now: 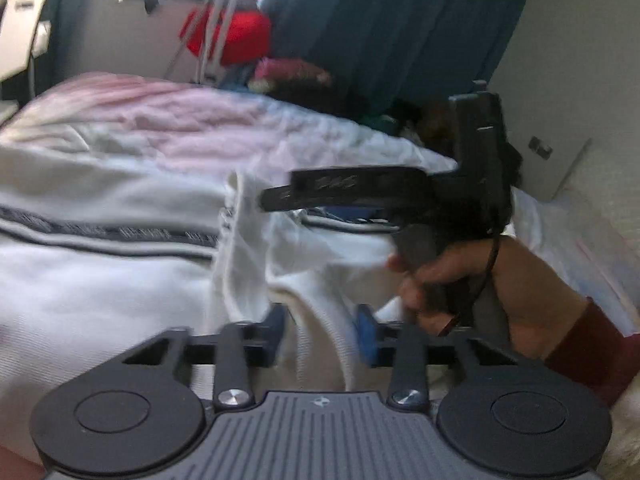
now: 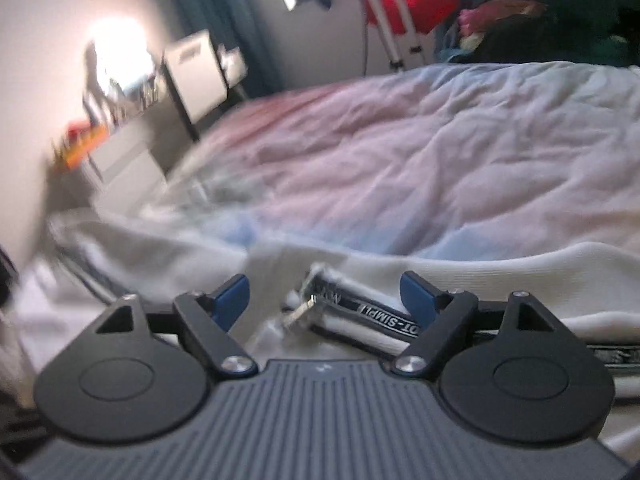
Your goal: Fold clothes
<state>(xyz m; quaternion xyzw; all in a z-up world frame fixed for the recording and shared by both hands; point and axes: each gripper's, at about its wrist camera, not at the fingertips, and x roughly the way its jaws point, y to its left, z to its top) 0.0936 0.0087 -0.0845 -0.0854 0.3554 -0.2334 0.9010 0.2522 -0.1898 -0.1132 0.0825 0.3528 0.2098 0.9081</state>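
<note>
A white garment (image 1: 100,280) with dark striped bands lies spread on the bed. My left gripper (image 1: 322,332) is open, its blue pads either side of a raised fold of the white cloth. My right gripper shows in the left wrist view (image 1: 276,198) as a black tool held in a hand, its fingers against an upright cloth edge. In the right wrist view my right gripper (image 2: 324,300) is open over the garment (image 2: 520,280), with a striped, lettered band (image 2: 360,316) between its pads. Both views are blurred.
A pale pink duvet (image 2: 400,152) covers the bed. Beyond it stand a white drying rack with a red item (image 1: 228,36), dark blue curtains (image 1: 380,32) and a cluttered pile. A white dresser (image 2: 120,160) stands to the left of the bed.
</note>
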